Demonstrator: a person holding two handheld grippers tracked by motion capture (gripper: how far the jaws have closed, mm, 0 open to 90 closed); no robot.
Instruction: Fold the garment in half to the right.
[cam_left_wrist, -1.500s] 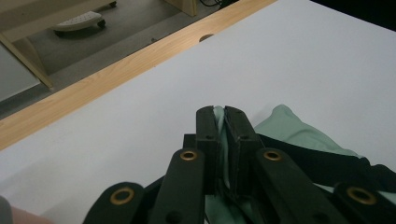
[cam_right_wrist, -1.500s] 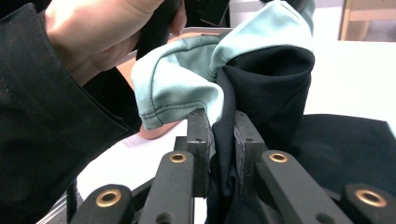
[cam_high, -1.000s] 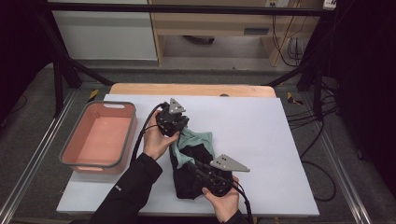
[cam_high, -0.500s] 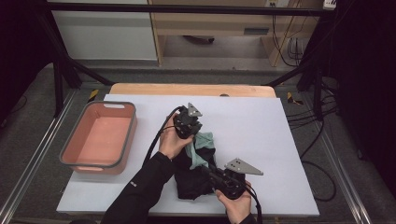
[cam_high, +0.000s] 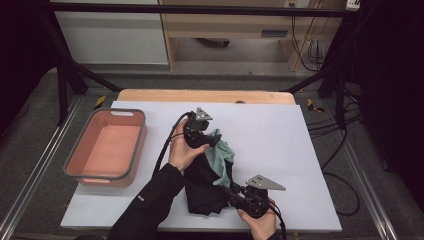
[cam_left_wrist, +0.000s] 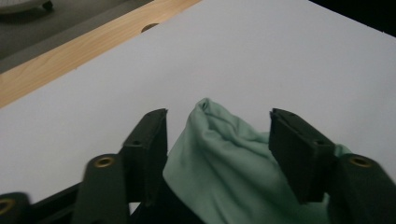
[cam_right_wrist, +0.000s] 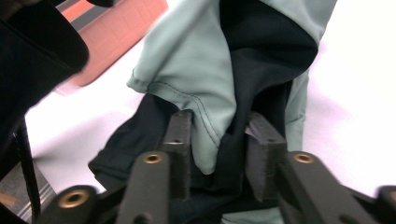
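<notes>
High view: black/green garment (cam_high: 212, 175) bunched mid-desk (cam_high: 300, 150). L hand-held gripper (cam_high: 212, 142) had jaws wide apart around green top fold, not pinching. R hand-held gripper (cam_high: 226, 189) was clamped on garment's lower edge.

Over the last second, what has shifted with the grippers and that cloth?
The left gripper has swung right, away from the pink tub, and its jaws now stand open around a fold of the green and black cloth. The right gripper slid slightly right and stays clamped on the cloth's near edge. The tub and white table cover have not moved.
</notes>
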